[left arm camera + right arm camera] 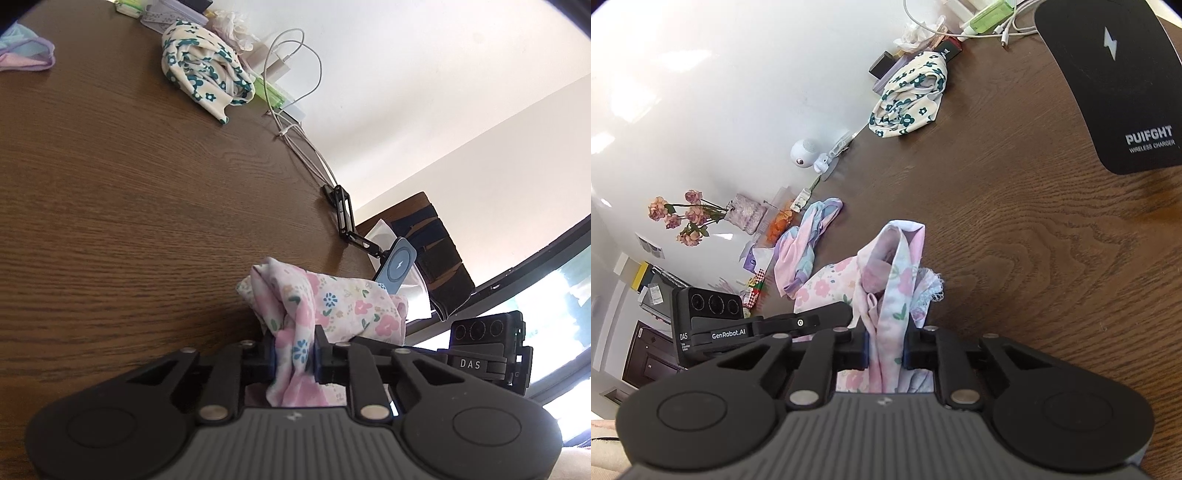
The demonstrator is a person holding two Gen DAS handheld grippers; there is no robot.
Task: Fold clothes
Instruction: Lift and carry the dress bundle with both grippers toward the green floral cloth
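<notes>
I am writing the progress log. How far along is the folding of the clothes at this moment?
Nothing looks folded yet. In hand: the left gripper and right gripper are both shut on the pink floral cotton garment, still bunched. Left: that fold, plus the cream cloth with teal flowers and the pastel pink-and-lilac garment, both crumpled on the dark wooden table.

1. Left gripper (295, 354) clamped on pink floral garment (325, 302), fabric bunched between the jaws.
2. Garment sits at the near edge of the brown wooden table (129, 192).
3. Cream cloth with teal flowers (205, 70) crumpled at far side, well apart.
4. Pastel garment (26, 51) at far left.
5. White cable (295, 70) loops beside cream cloth.
6. Blue wireless charger (399, 267) on black arm, possibly clamped to table edge.
7. Right gripper's body (487, 350) partly visible at right.
</notes>
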